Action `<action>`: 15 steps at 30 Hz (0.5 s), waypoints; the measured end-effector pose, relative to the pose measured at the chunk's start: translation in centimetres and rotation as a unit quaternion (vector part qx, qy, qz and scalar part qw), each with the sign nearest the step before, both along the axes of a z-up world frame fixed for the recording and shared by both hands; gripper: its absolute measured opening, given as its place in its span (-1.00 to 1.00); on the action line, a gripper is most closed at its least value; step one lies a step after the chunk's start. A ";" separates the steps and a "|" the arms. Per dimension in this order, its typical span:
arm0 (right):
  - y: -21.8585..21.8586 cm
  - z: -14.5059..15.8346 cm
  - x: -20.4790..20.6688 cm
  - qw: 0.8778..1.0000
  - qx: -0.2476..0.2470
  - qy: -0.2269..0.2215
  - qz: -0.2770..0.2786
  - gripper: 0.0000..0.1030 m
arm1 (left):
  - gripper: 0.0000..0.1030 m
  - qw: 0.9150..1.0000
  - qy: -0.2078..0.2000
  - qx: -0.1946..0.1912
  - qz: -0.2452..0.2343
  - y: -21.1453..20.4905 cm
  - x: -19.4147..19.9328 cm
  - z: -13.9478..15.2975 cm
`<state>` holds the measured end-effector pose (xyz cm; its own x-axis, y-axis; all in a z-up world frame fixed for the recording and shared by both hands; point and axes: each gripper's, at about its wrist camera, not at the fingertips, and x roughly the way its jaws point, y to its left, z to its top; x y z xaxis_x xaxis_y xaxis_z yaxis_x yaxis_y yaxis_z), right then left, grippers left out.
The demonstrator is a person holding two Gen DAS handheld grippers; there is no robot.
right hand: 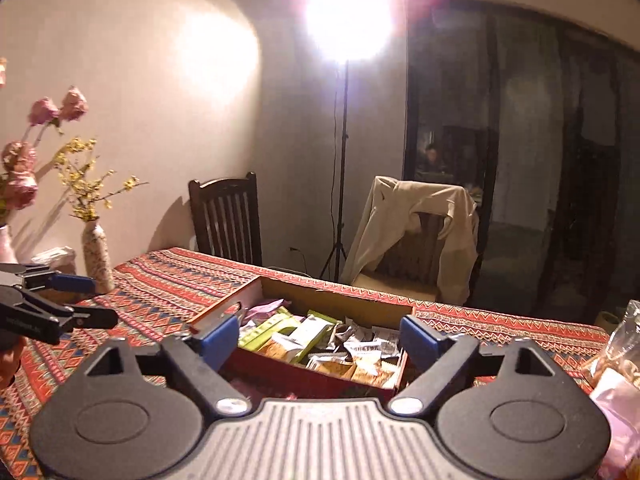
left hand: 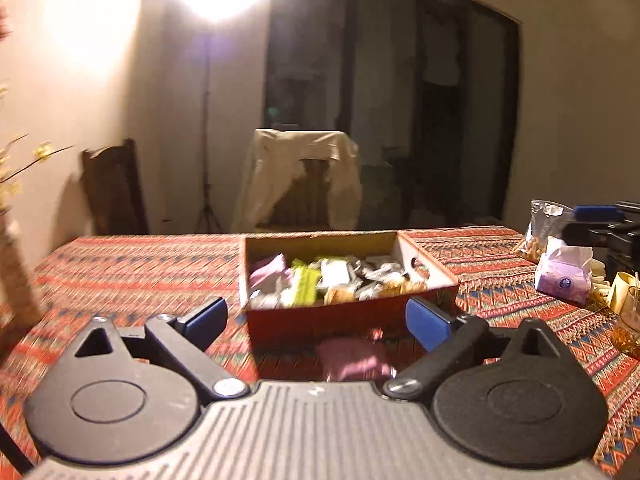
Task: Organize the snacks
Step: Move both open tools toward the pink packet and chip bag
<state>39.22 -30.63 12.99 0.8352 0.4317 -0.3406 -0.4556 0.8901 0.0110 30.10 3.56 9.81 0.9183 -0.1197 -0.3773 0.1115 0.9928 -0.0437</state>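
Left wrist view: my left gripper (left hand: 316,318), jaws spread wide, nothing between them. Snack box (left hand: 344,320), open-topped and full of wrapped snacks (left hand: 332,280), sits just beyond on the patterned tablecloth (left hand: 140,268). Pink packet (left hand: 352,356) lies near, in front of the box. Tissue pack (left hand: 564,276) far right.

Right wrist view: my right gripper (right hand: 320,340), jaws wide, empty. Same box ahead; vase (right hand: 97,256) far left.
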 end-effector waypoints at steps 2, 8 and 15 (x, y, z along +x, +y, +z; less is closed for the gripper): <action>-0.5 -0.3 -3.1 1.000 -0.004 -0.007 -0.004 0.74 | 0.92 1.000 -0.007 -0.008 0.015 0.2 -3.1 -0.6; -1.3 -2.8 -11.8 1.000 -0.015 -0.004 -0.001 0.85 | 0.99 0.998 -0.024 -0.036 0.042 -0.1 -11.0 -2.2; -1.4 -8.3 -18.5 0.999 -0.001 0.038 -0.014 0.85 | 0.99 0.998 0.032 -0.046 0.021 -2.3 -15.8 -6.0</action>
<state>20.69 -32.06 4.72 0.8184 0.4076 -0.4051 -0.4282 0.9026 0.0432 14.25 1.24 3.77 0.8975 -0.1177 -0.4250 0.0631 0.9881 -0.1405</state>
